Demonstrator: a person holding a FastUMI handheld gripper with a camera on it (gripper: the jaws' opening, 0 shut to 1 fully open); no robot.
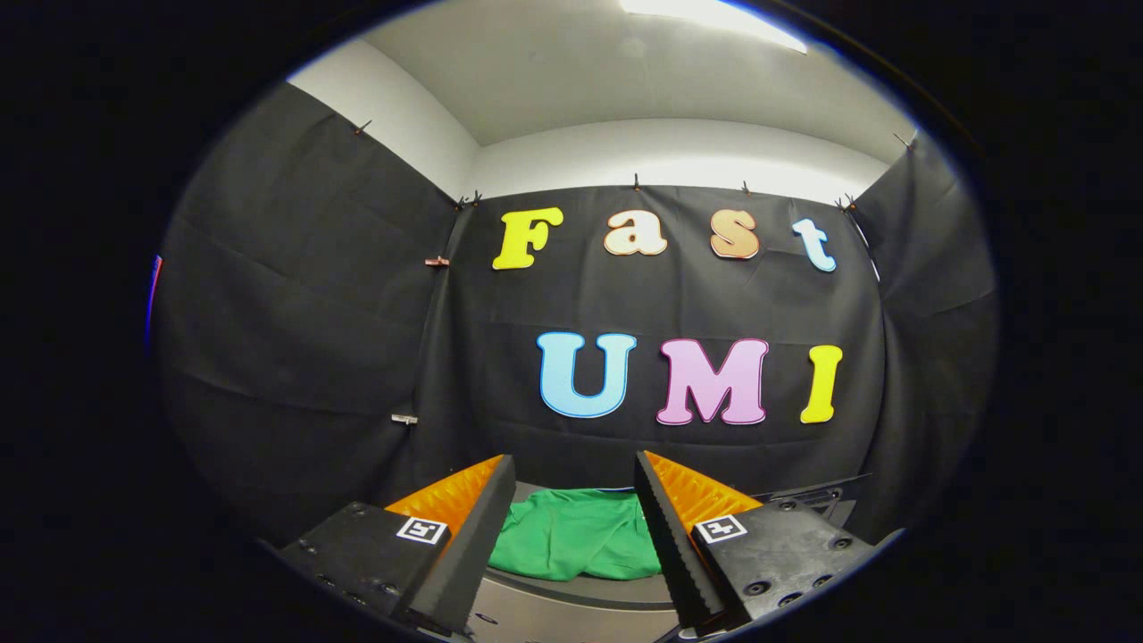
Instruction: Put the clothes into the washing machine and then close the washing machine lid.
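I hold my tool (pixel 576 482) released, fingers spread wide to take cloth. The green garment (pixel 576 536) lies low in the frame's centre, between and just beyond them, untouched on a grey surface (pixel 571 616).

The tool (pixel 575 473) comprises two wedge-shaped fingers (pixel 482 527) with ribbed inner faces, set apart. Each mounts on a black screw-fastened block (pixel 786 554) bearing a square black-and-white marker (pixel 421 530).

One green garment (pixel 576 534), apparently, lies between two spread fingers (pixel 663 513).
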